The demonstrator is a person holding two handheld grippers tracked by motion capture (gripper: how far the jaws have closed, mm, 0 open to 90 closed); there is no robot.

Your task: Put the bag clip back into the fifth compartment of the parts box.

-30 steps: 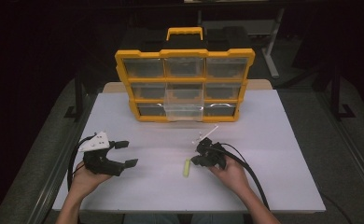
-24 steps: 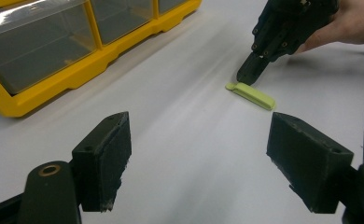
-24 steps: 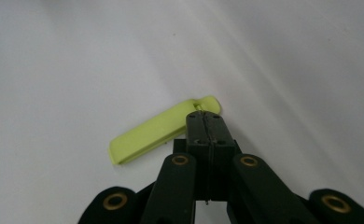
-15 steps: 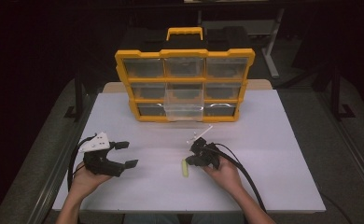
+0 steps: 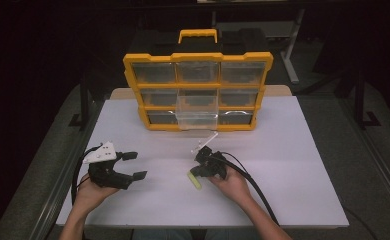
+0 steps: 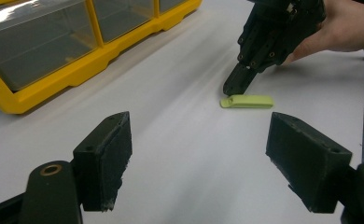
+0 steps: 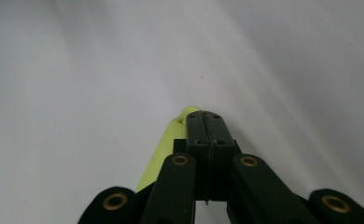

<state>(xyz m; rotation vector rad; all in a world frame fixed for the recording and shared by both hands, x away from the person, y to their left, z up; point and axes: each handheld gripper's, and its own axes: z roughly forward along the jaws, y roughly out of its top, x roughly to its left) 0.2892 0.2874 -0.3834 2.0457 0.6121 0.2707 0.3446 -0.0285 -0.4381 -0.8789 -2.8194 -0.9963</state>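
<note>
On the table's (image 5: 293, 165) left side, the left claw (image 5: 133, 166) rested with its jaws spread wide and nothing between them, pointed toward the middle of the table. From the left claw's own view, the green strip (image 6: 246, 101) lay flat on the bare table ahead of the two pads (image 6: 106, 158), well apart from them.

At centre, the strip (image 5: 196, 180) lay just in front of the person, near the organiser (image 5: 198, 57), whose middle bottom drawer (image 5: 197, 114) stood pulled out.

To the right, the right claw (image 5: 199, 169) was tipped down with its jaws pressed together, gripping nothing. In the right gripper view, the closed tip (image 7: 207, 122) sat over one end of the strip (image 7: 164, 149), touching or just above it; which could not be told.

Judged step: approach to pick up the strip, grasp not yet made. The next move would call for opening the right claw, straddling the strip across its narrow width, and closing squarely, since a thin flat piece may slide away.
</note>
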